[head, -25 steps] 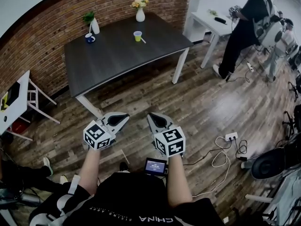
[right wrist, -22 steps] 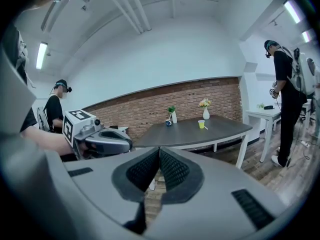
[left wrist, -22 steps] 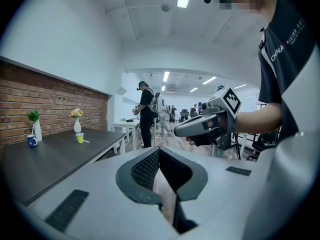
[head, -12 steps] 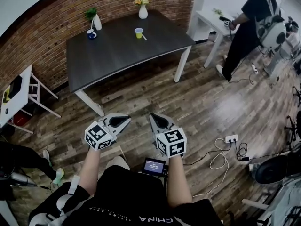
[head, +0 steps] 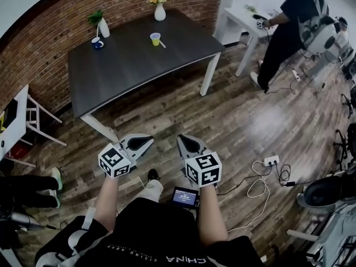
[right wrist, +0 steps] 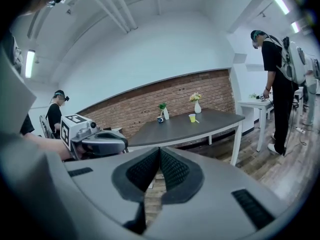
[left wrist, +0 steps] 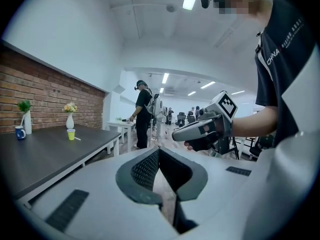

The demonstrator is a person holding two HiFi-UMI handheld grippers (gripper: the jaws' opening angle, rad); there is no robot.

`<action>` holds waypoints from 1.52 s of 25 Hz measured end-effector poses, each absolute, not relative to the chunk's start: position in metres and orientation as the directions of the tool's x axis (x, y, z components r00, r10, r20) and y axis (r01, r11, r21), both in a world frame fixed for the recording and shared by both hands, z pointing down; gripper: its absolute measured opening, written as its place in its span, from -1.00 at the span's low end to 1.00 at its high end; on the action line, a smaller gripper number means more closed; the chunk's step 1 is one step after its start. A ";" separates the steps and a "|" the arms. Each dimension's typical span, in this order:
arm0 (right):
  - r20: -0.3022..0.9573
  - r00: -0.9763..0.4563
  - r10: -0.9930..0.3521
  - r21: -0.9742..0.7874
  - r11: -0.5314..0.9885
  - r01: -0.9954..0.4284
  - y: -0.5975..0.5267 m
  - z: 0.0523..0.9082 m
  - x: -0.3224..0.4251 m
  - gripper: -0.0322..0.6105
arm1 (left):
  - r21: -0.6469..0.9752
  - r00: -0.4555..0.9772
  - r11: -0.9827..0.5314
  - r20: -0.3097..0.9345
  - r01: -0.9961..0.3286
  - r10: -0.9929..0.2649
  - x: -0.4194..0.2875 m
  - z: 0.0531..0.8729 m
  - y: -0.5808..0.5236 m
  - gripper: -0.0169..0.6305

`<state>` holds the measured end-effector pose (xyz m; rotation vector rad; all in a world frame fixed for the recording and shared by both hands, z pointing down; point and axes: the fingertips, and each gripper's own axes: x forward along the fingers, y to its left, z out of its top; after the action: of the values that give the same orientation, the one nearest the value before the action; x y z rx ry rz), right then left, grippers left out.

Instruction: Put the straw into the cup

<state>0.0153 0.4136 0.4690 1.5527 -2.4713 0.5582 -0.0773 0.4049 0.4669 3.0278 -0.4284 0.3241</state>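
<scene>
Left gripper point(head: 149, 141) and right gripper point(head: 179, 140) noted lower centre, jaws pressed together, empty; cup point(head: 155, 38) and straw point(head: 162, 44) seen upper centre.

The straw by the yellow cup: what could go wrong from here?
1. The straw is thin and lies flat on the table beside the cup; the right hand-held gripper may slip off it or tip the cup.
2. Cables lie loose on the floor nearby: a trip risk.
</scene>
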 end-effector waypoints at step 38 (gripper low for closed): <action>0.258 -0.464 -0.847 -0.429 0.330 -0.841 0.109 0.455 0.041 -0.88 | 0.119 0.894 -0.896 0.203 -0.428 -0.400 -0.089 0.481 0.093 -0.94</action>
<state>0.0412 0.1086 0.4553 1.6326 -2.5721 0.8163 -0.0888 0.0935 0.4812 2.8997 -0.6379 0.2602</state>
